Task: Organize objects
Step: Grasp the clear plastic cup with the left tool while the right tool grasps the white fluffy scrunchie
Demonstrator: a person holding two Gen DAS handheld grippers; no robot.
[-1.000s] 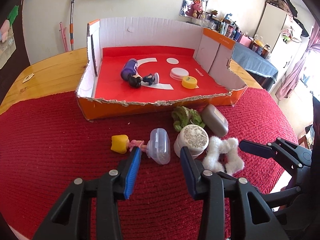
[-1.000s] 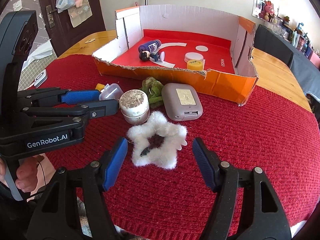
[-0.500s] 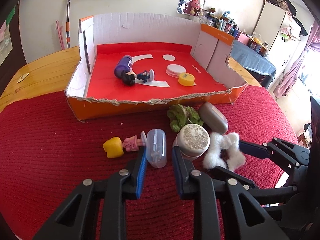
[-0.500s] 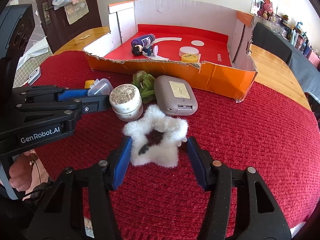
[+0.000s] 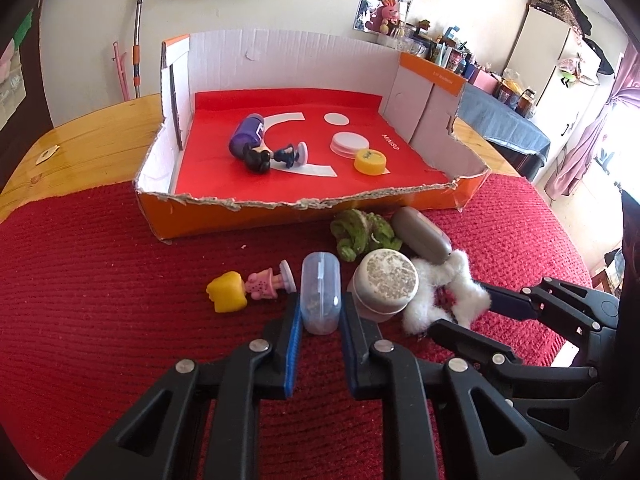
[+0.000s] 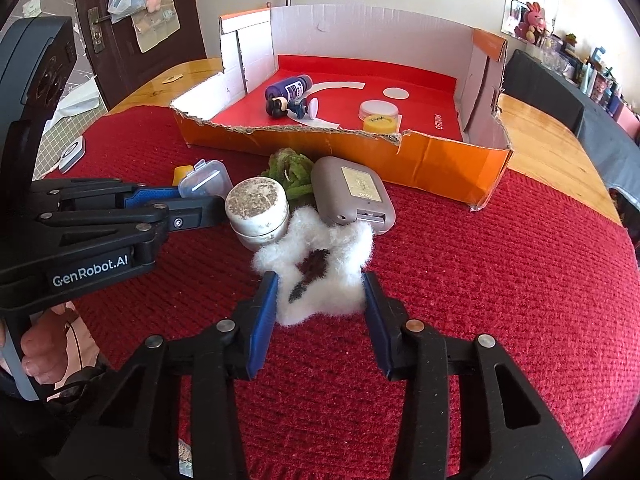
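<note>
While flanking the clear case on the red cloth, left hand-held gripper clenched onto it; right hand-held gripper pressing both sides of the white fluff. Beyond, jar, grey case, green toy, doll. Farthest, box holding bottle, lids.

- Worktop: glossy varnished wood, covered by a coarse ribbed red knit cloth.
- Box: corrugated cardboard with torn raw edges, matt orange outside, white walls, red printed floor.
- Small case: translucent smooth plastic, held between blue ribbed pads of the left tool.
- Star-shaped piece: white fluffy plush, flanked by the right tool.
- Jar lid: speckled, rough-looking.
- Grey case: smooth matt plastic.
</note>
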